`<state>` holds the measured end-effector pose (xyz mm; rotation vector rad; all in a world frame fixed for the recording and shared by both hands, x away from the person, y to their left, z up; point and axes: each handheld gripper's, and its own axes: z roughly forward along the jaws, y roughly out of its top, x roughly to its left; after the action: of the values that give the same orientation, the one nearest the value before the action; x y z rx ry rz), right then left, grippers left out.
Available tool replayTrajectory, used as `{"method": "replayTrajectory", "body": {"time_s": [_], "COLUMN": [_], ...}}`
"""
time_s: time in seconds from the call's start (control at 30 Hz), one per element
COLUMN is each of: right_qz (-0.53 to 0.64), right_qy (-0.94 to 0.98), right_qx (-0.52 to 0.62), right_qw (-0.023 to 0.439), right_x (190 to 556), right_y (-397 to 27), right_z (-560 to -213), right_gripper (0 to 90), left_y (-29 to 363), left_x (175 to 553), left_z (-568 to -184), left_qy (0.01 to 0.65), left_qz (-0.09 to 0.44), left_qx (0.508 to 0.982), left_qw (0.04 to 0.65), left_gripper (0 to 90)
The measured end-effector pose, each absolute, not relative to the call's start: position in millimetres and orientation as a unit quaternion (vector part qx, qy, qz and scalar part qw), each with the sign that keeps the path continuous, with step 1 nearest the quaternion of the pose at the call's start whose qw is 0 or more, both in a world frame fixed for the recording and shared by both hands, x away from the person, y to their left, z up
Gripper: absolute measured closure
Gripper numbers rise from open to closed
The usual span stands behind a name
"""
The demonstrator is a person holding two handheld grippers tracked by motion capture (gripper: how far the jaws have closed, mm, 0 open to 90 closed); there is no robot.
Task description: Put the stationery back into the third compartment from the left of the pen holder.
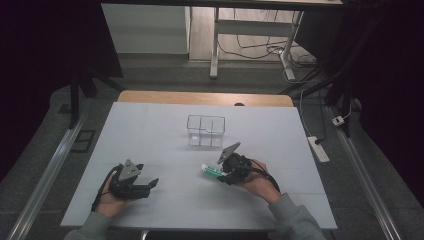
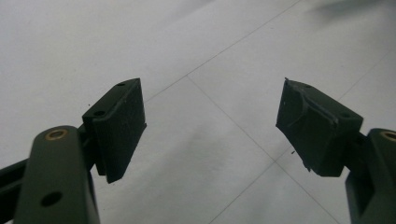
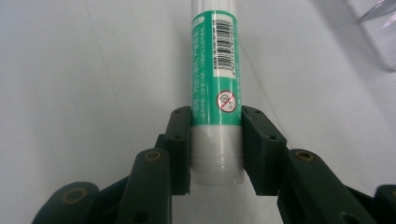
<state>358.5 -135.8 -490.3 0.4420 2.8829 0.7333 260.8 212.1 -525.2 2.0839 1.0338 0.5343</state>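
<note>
White foam-board surface (image 1: pixel 150 145) carries a green-and-white plastic glue stick (image 3: pixel 217 70), pinched near its cap end by the right hand-held gripper (image 3: pixel 216 144); lift level; left hand-held gripper (image 2: pixel 210 126) idle, jaws spread.

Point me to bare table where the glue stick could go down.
Bare: the wide stretch left of the clear organizer, the strip between the left tool and the glue stick, and the right side of the table. Crowded: just below the organizer, where the right tool grips the stick.
</note>
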Motion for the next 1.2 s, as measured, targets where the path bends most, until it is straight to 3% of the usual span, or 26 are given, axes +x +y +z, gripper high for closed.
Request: {"method": "replayTrajectory", "body": {"time_s": [0.43,1.2], "right_qz": [0.286,0.287], "right_qy": [0.943,0.946], "right_qx": [0.158,0.146], "right_qw": [0.061,0.041], "right_x": [361,359], "right_y": [-148,-141], "right_z": [-469,-476], "right_gripper": [64.9,64.9], "left_y": [202,159], "left_x": [261,274], "left_z": [-514,-491], "left_qy": [0.380,0.296], "left_qz": [0.216,0.211], "left_qx": [0.816,0.861], "left_qw": [0.378,0.355], "left_gripper": [24.3,26.0]}}
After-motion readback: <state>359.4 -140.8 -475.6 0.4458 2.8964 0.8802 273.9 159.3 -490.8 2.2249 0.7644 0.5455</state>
